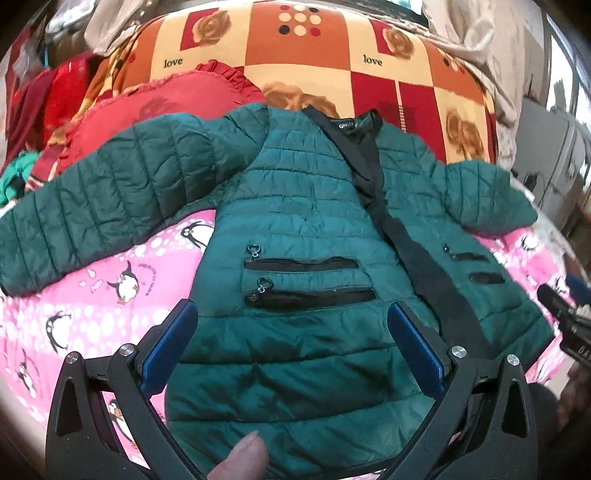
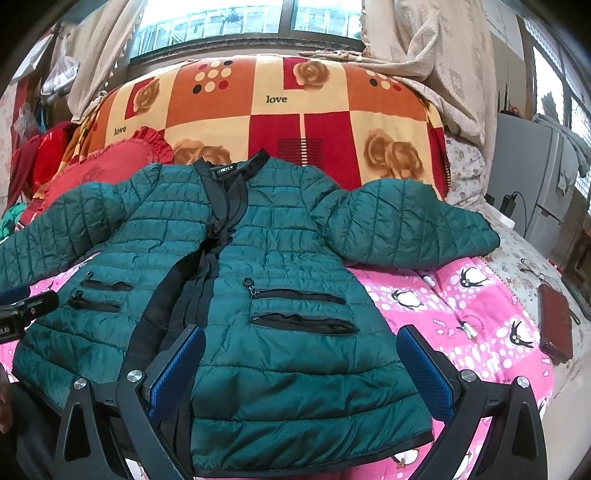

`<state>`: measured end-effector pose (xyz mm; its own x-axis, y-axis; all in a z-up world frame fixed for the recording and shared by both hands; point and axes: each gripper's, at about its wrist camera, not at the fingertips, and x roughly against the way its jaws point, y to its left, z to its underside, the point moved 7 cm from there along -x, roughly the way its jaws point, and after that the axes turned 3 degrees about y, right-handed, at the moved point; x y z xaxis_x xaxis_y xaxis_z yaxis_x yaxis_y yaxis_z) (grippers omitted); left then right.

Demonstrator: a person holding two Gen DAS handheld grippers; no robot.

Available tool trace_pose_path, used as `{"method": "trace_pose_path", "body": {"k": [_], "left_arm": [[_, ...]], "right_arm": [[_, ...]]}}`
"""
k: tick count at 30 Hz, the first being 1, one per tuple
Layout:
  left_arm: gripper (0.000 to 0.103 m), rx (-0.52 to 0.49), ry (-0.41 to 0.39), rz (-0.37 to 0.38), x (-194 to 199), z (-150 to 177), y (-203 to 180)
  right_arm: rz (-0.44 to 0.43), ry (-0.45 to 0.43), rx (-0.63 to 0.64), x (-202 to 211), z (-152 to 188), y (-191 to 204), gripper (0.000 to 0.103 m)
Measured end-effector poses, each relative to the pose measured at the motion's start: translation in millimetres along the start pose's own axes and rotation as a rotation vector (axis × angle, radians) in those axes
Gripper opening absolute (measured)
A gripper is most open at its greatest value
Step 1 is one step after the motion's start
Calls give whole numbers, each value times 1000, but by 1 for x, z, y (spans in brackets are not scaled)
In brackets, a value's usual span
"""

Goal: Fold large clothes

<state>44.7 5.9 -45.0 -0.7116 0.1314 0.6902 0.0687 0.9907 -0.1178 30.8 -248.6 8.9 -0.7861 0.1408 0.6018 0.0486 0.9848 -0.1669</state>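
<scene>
A green quilted jacket (image 1: 295,221) lies front-up and spread flat on a pink penguin blanket (image 1: 110,280), collar at the far end and hem at the near end, both sleeves stretched out to the sides. Its black placket (image 2: 207,258) runs down the middle, with two black zip pockets on each front panel. The left gripper (image 1: 291,343) hangs over the jacket's left front panel near the hem, its blue-padded fingers (image 1: 173,339) spread wide with nothing between them; whether they touch the fabric cannot be told. A fingertip (image 1: 243,458) shows at the near edge of the left wrist view. The right gripper (image 2: 301,365) is likewise wide open and empty above the right front panel, just near of its lower pocket (image 2: 303,321). In the right wrist view the left gripper's body shows at the far left edge, beside the left panel. Beyond the collar a patchwork blanket (image 2: 258,110) in orange, red and cream covers a raised mound, and a red ruffled pillow (image 2: 99,166) lies at the far left, partly under the left sleeve. A dark red wallet (image 2: 554,325) rests on the bedding to the right, well apart from the jacket. Curtains (image 2: 424,55) and a window (image 2: 221,18) stand at the far end.
</scene>
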Motion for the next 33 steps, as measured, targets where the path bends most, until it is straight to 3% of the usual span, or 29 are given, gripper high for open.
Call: {"method": "trace_pose_path", "body": {"k": [13, 29, 33], "left_arm": [[102, -22, 2, -74, -2, 4, 3], [102, 20, 4, -75, -1, 5, 12], [102, 28, 3, -73, 0, 6, 13]], "right_arm": [[7, -2, 11, -2, 2, 0, 102], [3, 15, 5, -10, 1, 6, 102], [32, -24, 16, 0, 1, 5, 102]]}}
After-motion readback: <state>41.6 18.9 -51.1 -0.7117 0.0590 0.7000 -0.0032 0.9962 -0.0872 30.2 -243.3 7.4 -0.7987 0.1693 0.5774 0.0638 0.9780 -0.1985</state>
